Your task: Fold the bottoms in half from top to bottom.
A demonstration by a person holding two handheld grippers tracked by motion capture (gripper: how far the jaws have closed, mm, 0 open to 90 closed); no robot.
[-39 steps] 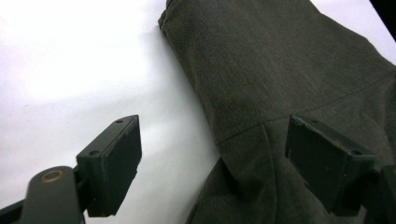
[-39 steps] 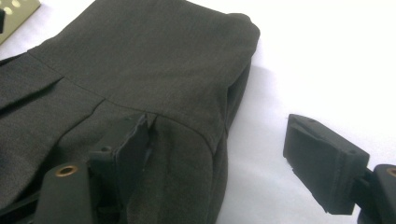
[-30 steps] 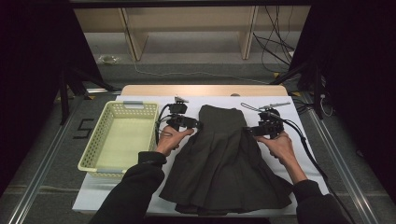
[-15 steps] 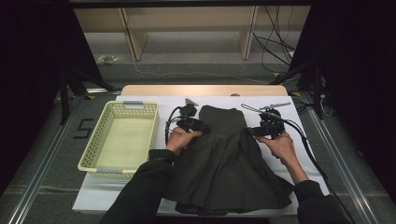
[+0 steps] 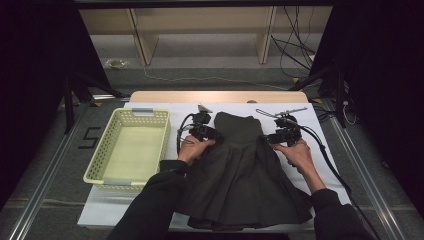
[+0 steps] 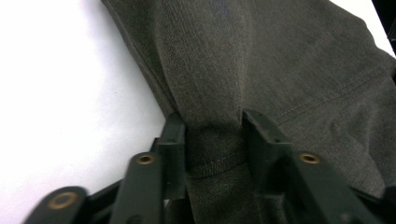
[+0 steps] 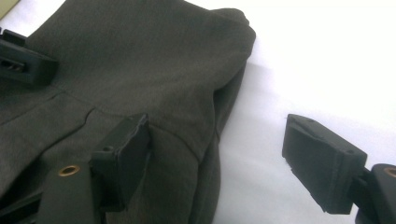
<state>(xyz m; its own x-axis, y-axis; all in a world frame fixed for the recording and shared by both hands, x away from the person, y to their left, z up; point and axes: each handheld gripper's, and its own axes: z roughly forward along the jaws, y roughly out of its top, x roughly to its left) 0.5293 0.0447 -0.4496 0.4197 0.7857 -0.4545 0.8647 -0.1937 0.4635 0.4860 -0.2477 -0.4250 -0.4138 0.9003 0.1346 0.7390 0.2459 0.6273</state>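
Since the earlier frame our left gripper (image 6: 212, 140) has been closing its jaws, and now they pinch a raised fold of the dark skirt (image 5: 240, 175) at its left waist edge. The skirt lies flat on the white table (image 5: 125, 212), beside the yellow basket (image 5: 131, 150). Our right gripper (image 7: 219, 158) stands spread wide over the skirt's right edge, one jaw on the cloth, not pinching it.

The skirt (image 5: 240, 175) lies mid-table (image 5: 310, 112), reaching the near edge; the basket (image 5: 131, 150) sits at the left edge.
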